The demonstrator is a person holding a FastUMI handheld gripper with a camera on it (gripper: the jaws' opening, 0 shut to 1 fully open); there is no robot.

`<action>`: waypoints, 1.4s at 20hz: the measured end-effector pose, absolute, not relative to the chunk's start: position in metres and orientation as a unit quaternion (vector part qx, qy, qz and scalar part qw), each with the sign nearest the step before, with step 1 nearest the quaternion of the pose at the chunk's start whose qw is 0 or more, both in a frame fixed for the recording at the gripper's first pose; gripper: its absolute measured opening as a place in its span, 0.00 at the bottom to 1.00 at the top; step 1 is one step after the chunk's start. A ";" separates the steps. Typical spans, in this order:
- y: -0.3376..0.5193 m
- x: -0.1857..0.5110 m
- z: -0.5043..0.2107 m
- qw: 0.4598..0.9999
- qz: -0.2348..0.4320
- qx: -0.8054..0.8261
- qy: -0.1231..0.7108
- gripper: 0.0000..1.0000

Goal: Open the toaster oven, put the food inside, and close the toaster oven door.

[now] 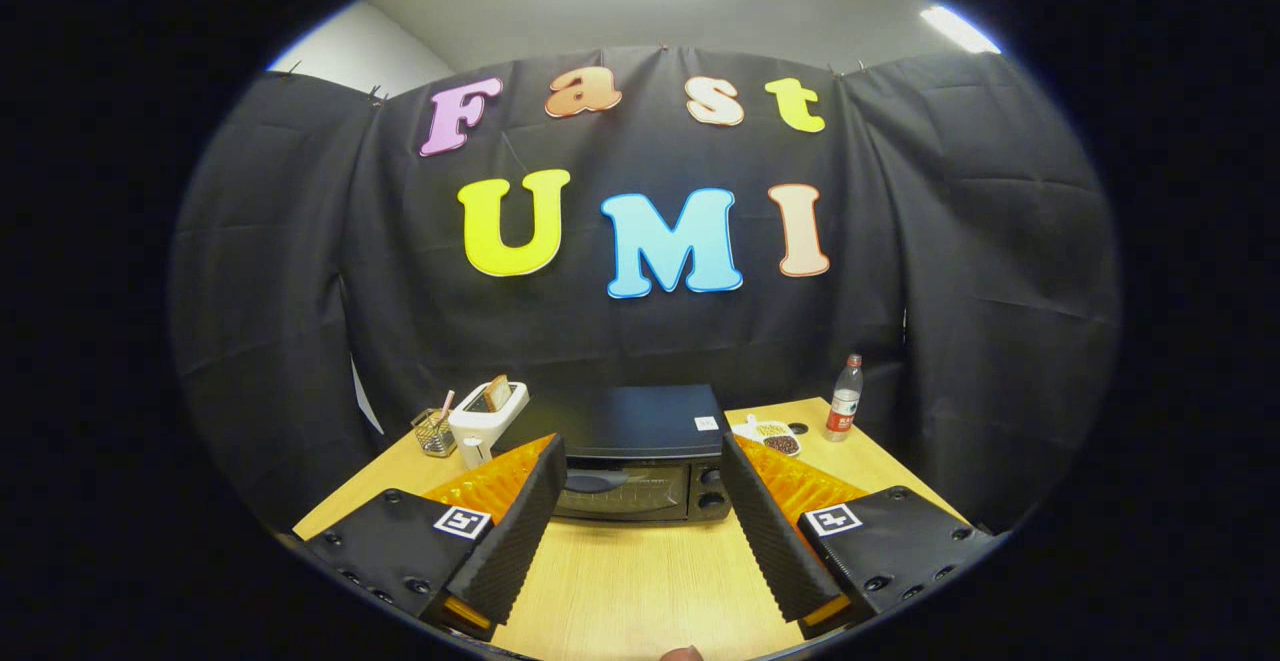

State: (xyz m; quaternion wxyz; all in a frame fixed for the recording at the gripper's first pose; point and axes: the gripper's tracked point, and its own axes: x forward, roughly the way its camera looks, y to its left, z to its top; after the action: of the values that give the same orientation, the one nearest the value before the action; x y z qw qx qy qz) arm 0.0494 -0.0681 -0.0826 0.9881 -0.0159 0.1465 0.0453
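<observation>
A black toaster oven [640, 451] stands on the wooden table [640, 581], straight ahead and beyond my fingers, with its glass door shut and its knobs on the right side. My gripper [640, 461] hangs above the table, well short of the oven, open wide with nothing between its fingers. To the right of the oven lies a white dish [772, 436] holding bits of food. Part of the dish sits behind my right finger [775, 531].
A white toaster [487, 413] with a slice of bread in it stands left of the oven, beside a small wire basket [434, 432]. A plastic bottle [844, 399] with a red cap stands at the back right. Black cloth walls close the booth behind.
</observation>
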 end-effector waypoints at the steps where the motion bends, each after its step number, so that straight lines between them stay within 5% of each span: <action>1: -0.074 0.044 -0.076 0.989 0.043 -0.016 0.141 0.98; 28: -0.134 -0.001 -0.002 0.999 0.006 0.004 0.052 0.98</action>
State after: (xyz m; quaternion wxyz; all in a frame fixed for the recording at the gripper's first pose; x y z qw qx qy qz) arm -0.0008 -0.1344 -0.0016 0.9986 0.0042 0.0516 0.0059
